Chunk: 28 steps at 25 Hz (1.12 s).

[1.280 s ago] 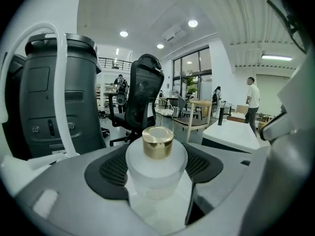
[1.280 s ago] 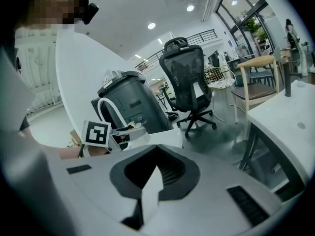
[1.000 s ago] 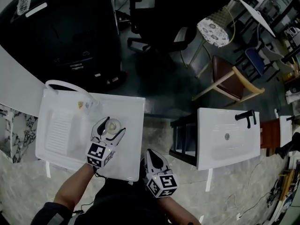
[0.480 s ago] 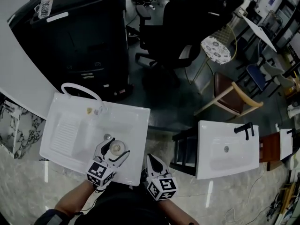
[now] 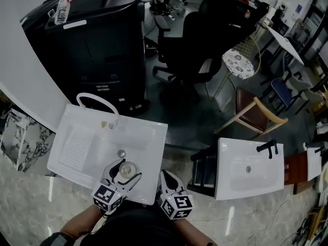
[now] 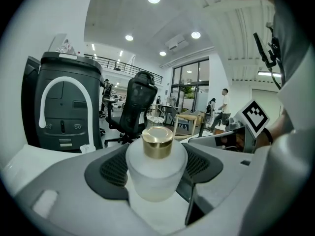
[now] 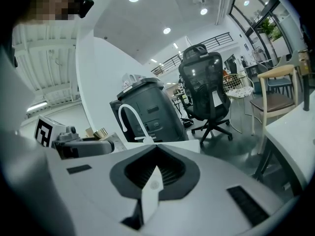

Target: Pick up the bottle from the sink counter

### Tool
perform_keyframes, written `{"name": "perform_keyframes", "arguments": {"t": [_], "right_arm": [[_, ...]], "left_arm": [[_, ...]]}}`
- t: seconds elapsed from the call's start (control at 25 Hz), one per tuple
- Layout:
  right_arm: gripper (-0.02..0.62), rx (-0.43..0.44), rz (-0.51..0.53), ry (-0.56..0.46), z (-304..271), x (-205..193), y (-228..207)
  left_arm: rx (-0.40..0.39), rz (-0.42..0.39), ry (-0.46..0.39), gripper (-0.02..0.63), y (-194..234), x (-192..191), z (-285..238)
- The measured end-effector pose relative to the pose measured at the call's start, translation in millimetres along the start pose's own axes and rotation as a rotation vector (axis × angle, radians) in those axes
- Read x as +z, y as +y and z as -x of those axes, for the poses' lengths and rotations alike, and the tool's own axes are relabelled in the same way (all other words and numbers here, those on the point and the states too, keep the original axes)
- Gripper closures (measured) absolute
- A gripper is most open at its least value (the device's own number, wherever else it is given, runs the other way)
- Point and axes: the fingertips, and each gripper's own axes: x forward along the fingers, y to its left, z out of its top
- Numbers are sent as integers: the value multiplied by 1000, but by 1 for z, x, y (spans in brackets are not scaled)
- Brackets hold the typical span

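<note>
At the near edge of the scene the right gripper (image 7: 155, 171) hangs off the near right corner of the white sink (image 5: 72, 147), its jaws pressed together with nothing between them. Just to its left, the left gripper (image 5: 125, 170) is clamped on the bottle (image 6: 156, 173), a frosted round one with a gold cap (image 6: 157, 141); the dark ribbed pads press on both of its sides. The bottle stands upright over the sink's near edge, toward the near right corner, and whether it rests on the surface or is lifted clear of it cannot be told. Just beyond the bottle lies the drain (image 5: 121, 153), and a ribbed drainboard fills the sink's left part. A white arched faucet (image 5: 95, 99) rises at the far edge. Behind it stands a tall black machine (image 5: 97, 45), with a black office chair (image 5: 205, 40) to its right. A second white sink (image 5: 248, 168) sits well apart, off to the right.
</note>
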Motion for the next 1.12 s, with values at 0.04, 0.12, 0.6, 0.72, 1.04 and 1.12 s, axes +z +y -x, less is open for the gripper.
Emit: {"name": "perform_keyframes", "arguments": {"t": [0.04,0.12,0.6,0.72,1.04,1.12], "right_arm": [[589,2,3,1,-1,0,2],[591,5,8,5,-2,0,4],[589,23,37,6,-7,5,18],[590,25,45,8,-6,6,22],[591,29,64,-4,-3,12,27],[591,30,65,-2,-2,11,27]], "left_arm": [[6,6,-2,268,0,0,2],[20,10,-12,268,1,-1,7],[18,2,-47,268,-8,0,30],[4,-12,-49,268,-11,4,31],[-1,-12,-53,268,-11,7,33],[-6,-8,-50,268,-13,4,32]]}}
